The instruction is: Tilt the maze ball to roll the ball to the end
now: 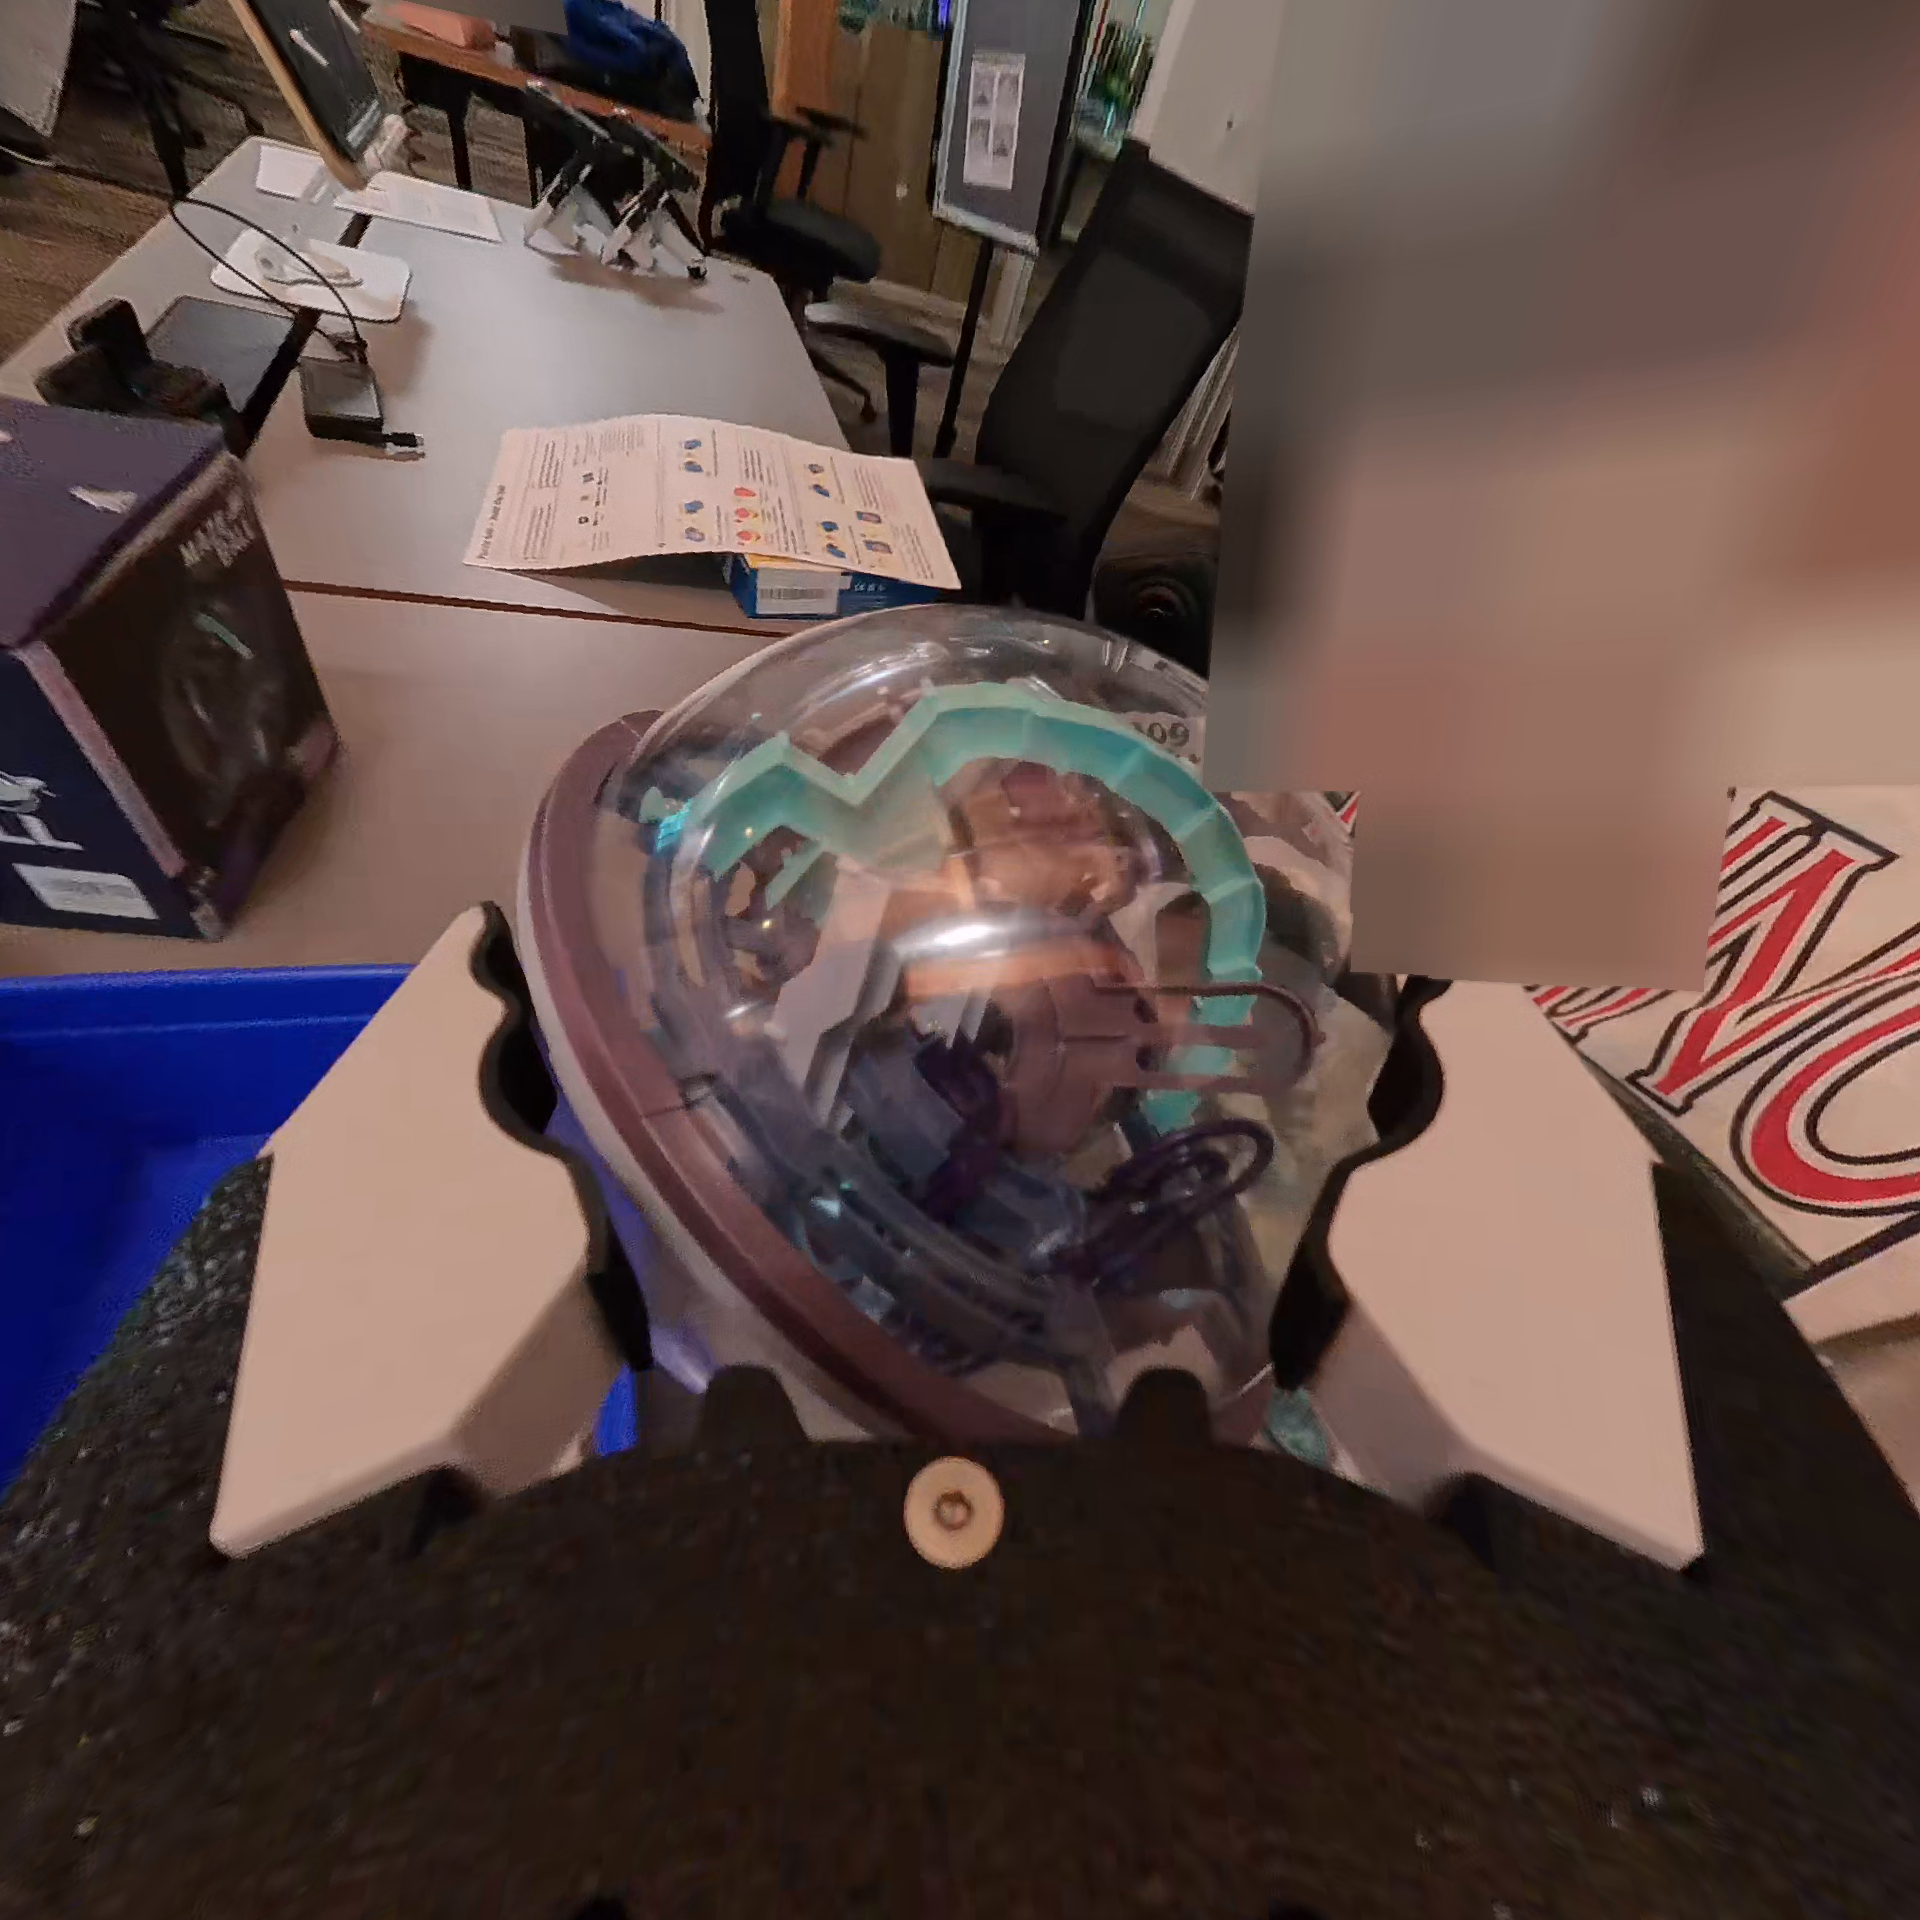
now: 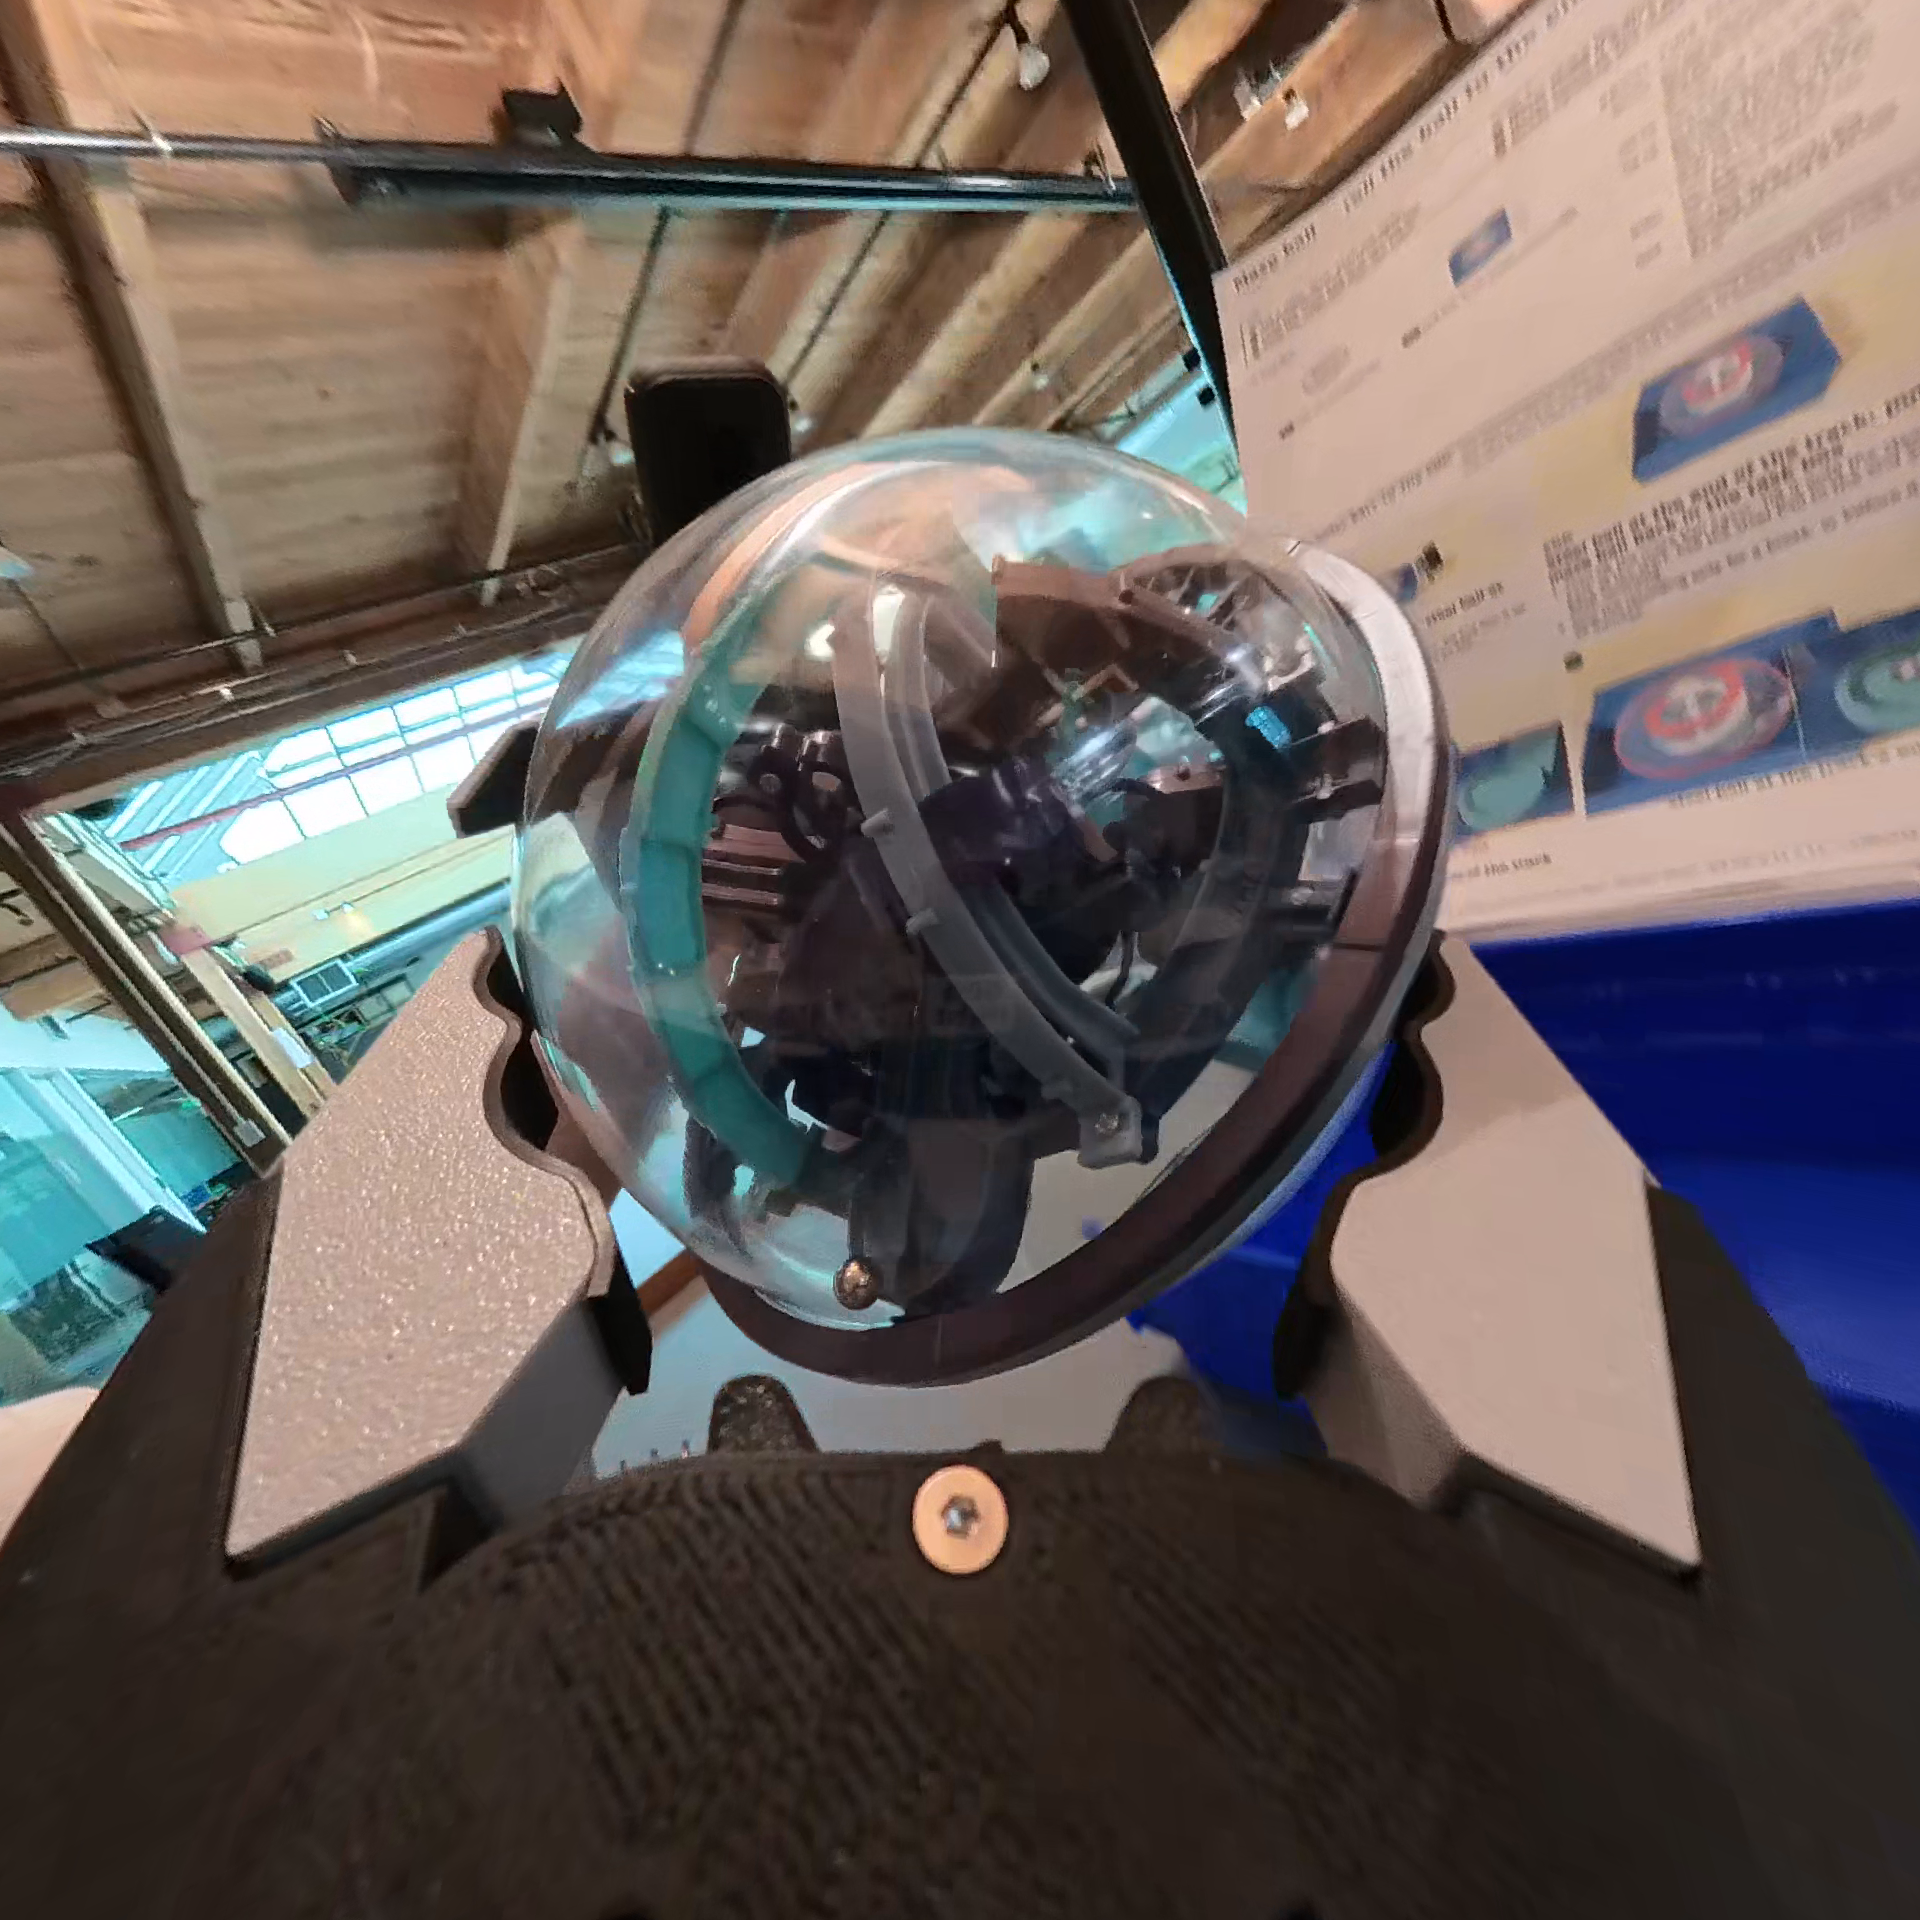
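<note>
The maze ball (image 1: 914, 1122) is a clear sphere with a dark purple equator ring, a teal track (image 1: 1049, 727) and purple and grey tracks inside. It is held in the air between both grippers. My left gripper (image 1: 956, 966) is shut on it, with the white fingers (image 1: 416, 1195) pressed on its two sides. My right gripper (image 2: 961, 956) is also shut on the maze ball (image 2: 935, 675), seen from below and tilted. A small steel ball (image 2: 858, 1280) lies at the bottom of the sphere against the ring, off the tracks.
A blue bin (image 1: 125, 1122) sits below left and also shows in the right wrist view (image 2: 1683, 1091). On the grey table (image 1: 468, 707) are a dark box (image 1: 135, 665) and a printed sheet (image 1: 707, 499). A black chair (image 1: 1101, 395) stands behind. A printed poster (image 2: 1610, 468) is at right.
</note>
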Motion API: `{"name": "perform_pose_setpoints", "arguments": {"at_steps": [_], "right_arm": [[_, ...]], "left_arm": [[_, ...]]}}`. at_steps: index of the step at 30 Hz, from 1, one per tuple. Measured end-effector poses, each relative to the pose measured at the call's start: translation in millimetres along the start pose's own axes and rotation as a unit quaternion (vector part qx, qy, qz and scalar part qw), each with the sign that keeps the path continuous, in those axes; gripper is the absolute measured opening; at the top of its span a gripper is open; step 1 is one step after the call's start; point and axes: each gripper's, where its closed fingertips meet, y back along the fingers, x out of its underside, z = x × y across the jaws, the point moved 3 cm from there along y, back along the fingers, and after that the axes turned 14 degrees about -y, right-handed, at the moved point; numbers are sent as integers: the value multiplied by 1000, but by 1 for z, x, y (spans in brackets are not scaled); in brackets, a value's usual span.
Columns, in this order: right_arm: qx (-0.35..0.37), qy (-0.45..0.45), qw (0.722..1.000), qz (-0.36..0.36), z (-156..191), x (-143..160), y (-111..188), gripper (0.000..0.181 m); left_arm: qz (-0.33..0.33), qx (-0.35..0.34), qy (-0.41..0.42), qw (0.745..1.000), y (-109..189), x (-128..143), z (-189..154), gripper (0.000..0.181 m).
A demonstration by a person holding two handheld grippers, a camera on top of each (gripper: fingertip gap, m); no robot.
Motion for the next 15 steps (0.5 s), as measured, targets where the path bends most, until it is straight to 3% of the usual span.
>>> {"name": "perform_pose_setpoints", "arguments": {"at_steps": [6,12,15], "right_arm": [[12,-32,999,-17,-9,24,23,158],[-32,-11,998,-43,3,24,17,158],[-27,-34,998,-38,4,26,17,158]], "left_arm": [[-12,1,36,999,-14,29,-13,157],[33,-13,-13,999,-6,16,-23,157],[46,-10,7,999,-6,17,-23,157]]}}
